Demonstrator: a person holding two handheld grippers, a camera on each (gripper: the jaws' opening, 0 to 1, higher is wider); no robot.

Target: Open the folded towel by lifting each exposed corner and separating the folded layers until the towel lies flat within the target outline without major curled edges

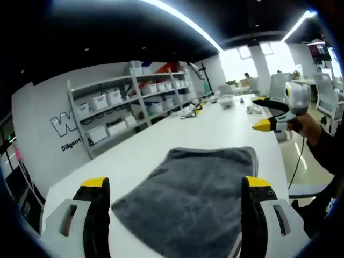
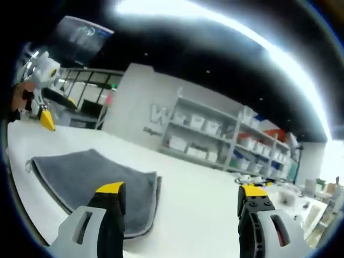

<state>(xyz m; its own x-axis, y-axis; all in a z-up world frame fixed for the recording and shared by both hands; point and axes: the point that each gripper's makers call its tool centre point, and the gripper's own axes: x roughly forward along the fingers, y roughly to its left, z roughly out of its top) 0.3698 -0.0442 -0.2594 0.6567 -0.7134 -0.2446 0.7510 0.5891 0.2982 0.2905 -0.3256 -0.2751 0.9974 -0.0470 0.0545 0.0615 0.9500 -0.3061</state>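
Grey microfibre towel (image 1: pixel 193 199) lies folded on the white desk (image 1: pixel 226 126), occupying the 6 o'clock region of the left gripper view, directly ahead of the left tool (image 1: pixel 174 191); in the right gripper view the same towel (image 2: pixel 91 180) sits from 8 to 7 o'clock, with stacked layer edges visible along its near side at 6 o'clock. No target outline can be made out on the desk. The step in hand appears to be the approach to the first exposed corner. To do it well, lower one tool onto a corner of the top layer alone, close on that layer without pinching those beneath, and lift it up and outward while the other tool steadies the lower layers; keep the pull low and even so that the edge does not curl. The left tool is spread wide, both jaws apart with the towel seen between them, grasping nothing; whether the tips touch the cloth cannot be told. The right tool (image 2: pixel 180 201) is likewise spread wide and empty, raised over bare desk just beside the towel's edge. It appears in the left gripper view at 2 o'clock (image 1: pixel 266 121), held in a hand (image 1: pixel 309 124) well apart from the towel.
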